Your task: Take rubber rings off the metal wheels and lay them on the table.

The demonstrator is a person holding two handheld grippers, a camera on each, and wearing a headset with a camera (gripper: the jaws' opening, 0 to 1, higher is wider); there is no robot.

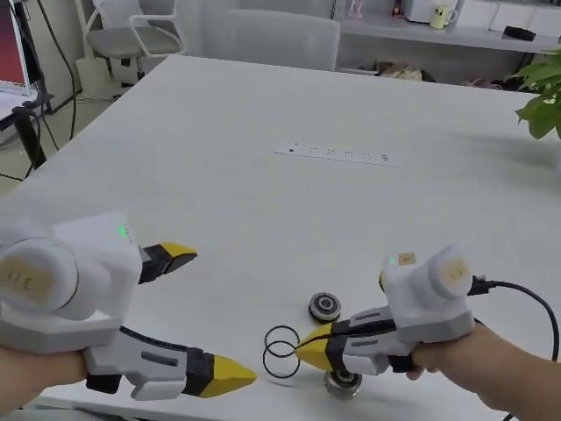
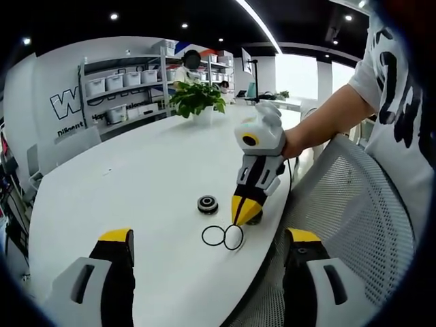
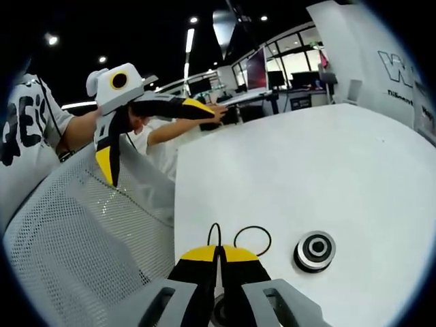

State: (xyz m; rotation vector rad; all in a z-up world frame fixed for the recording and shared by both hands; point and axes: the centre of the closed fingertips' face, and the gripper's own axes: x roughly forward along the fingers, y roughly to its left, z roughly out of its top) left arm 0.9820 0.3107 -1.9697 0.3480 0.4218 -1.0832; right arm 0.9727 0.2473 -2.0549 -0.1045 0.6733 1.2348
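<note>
Two thin black rubber rings lie side by side near the table's front edge. One ring (image 1: 282,336) (image 3: 253,240) lies flat on its own. My right gripper (image 1: 305,346) (image 3: 219,251) (image 2: 238,216) is shut on the near edge of the other ring (image 1: 280,362) (image 3: 214,234). A bare metal wheel (image 1: 324,307) (image 3: 315,251) (image 2: 208,204) stands just beyond the rings. A second wheel (image 1: 342,383) (image 2: 253,219) sits under the right gripper's body. To the left, my left gripper (image 1: 209,316) (image 2: 210,238) hangs open, holding nothing.
A white power strip (image 1: 337,153) lies at mid-table. A green plant (image 1: 543,96) stands at the far right and a grey chair (image 1: 272,35) behind the table. A mesh chair (image 2: 340,204) is close to the table's front edge (image 1: 263,405).
</note>
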